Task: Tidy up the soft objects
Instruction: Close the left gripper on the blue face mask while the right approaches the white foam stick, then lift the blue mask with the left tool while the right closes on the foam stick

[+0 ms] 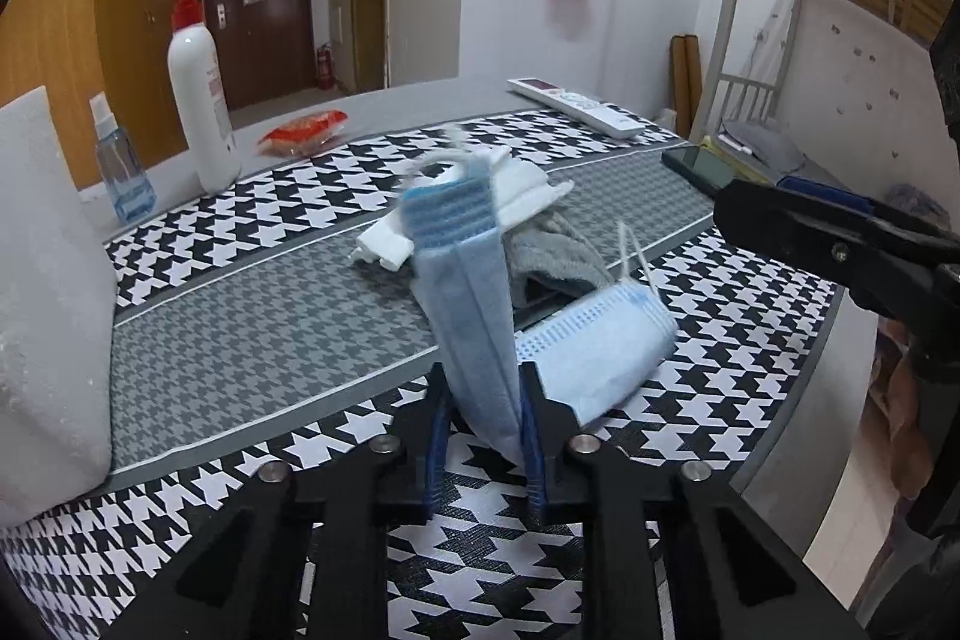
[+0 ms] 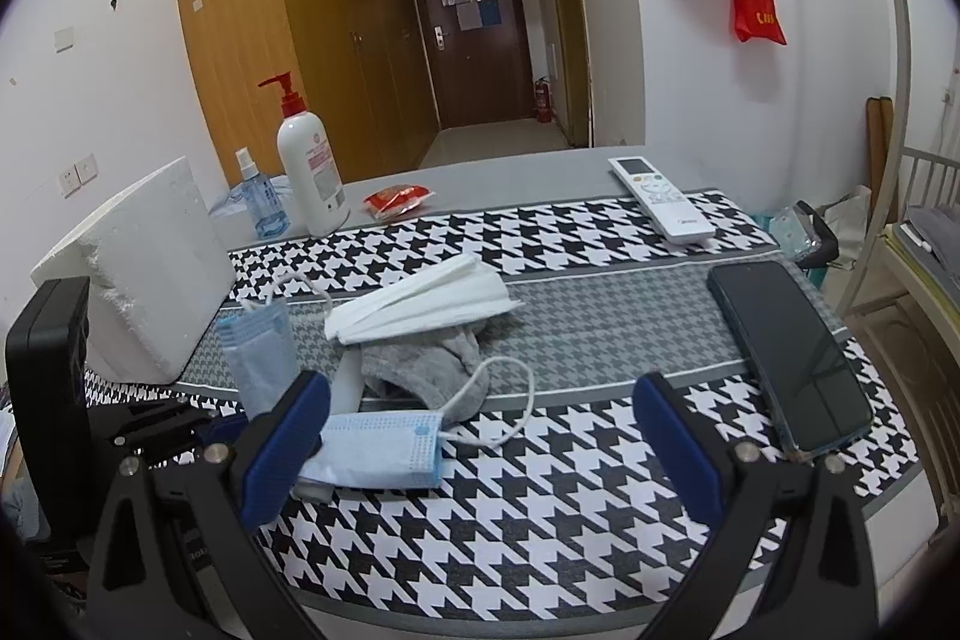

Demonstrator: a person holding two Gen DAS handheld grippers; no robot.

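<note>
The left gripper (image 1: pixel 483 400) has pinched its two jaws onto a blue mask (image 1: pixel 465 292), which sticks up from them. The right gripper (image 2: pixel 480 436) holds nothing, with its jaws wide apart. A second blue mask (image 2: pixel 378 451) lies flat on the checked cloth (image 2: pixel 570 508), at about nine o'clock from the right gripper, just beside its left finger.

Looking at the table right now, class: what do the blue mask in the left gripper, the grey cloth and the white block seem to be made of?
Blue mask: thin matte nonwoven fabric, pleated, stitched edge, bending in the left gripper.
Grey cloth: soft fuzzy textile, perhaps fleece or terry; it lies crumpled.
White block: probably foam, matte with a crumbly, grainy edge.
</note>
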